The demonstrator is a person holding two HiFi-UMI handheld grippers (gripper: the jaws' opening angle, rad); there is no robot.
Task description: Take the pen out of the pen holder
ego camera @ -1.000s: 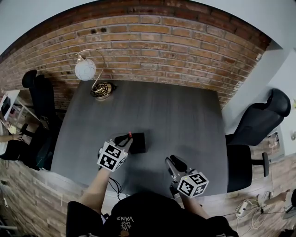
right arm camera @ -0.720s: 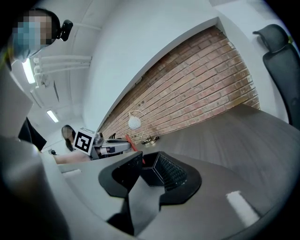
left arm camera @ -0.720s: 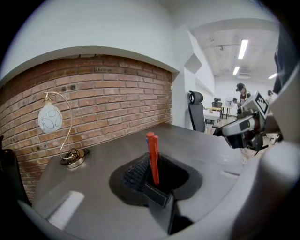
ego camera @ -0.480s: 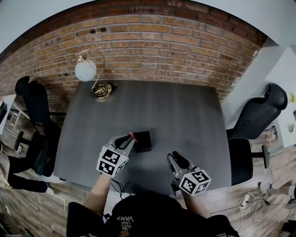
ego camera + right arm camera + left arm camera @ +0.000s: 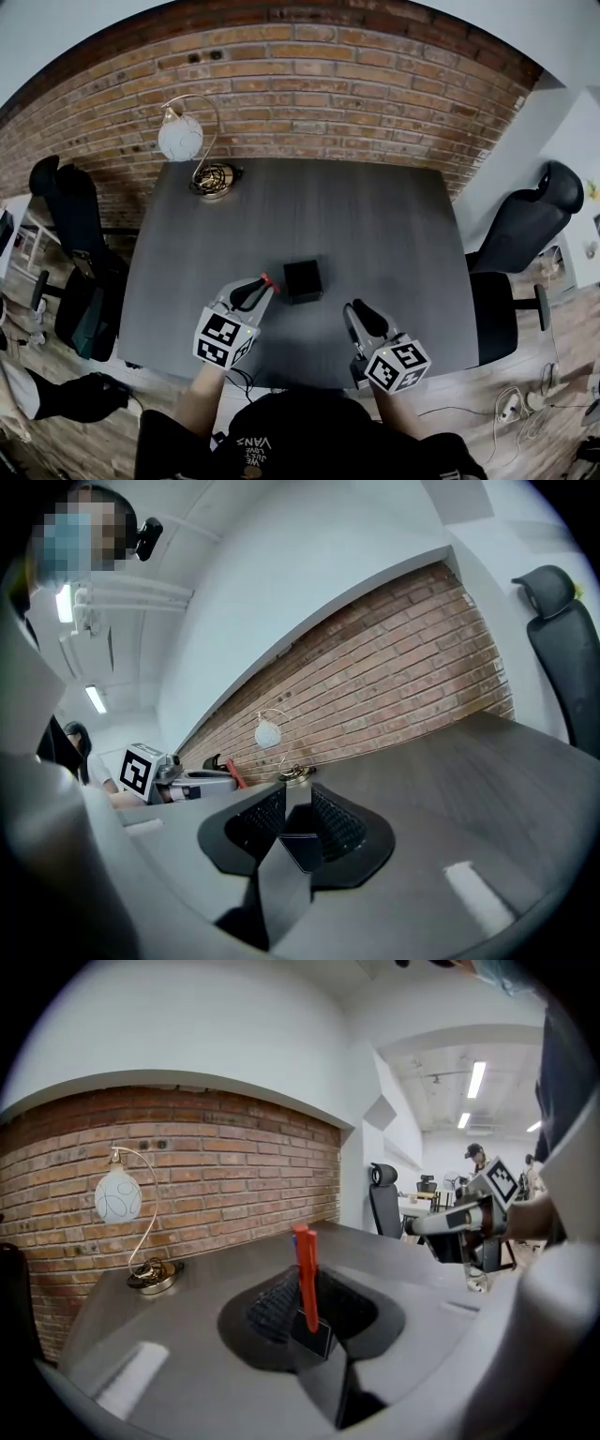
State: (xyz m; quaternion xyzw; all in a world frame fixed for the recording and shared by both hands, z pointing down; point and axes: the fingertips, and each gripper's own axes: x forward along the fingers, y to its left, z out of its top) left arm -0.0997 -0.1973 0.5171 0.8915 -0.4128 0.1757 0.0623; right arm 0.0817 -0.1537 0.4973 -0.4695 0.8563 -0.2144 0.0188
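**Pen is out, holder sits alone**

My left gripper [image 5: 251, 292] is clamped on the red pen [image 5: 305, 1274]. In the left gripper view the pen stands upright between the pads, its upper end poking above them and its lower end hidden behind the jaws. From the head view, the pen's red end shows just beside the black pen holder [image 5: 303, 279], on its left and apart from it. The holder rests on the grey table [image 5: 375, 225] with nothing that I can see sticking out of it.

My right gripper [image 5: 361, 321] hangs near the table's front edge, to the right of the holder. Its jaws are slightly apart with nothing between them.

I judge the main job done: the pen is lifted clear. The only step I can see left is setting it down somewhere, and the task does not ask for that.
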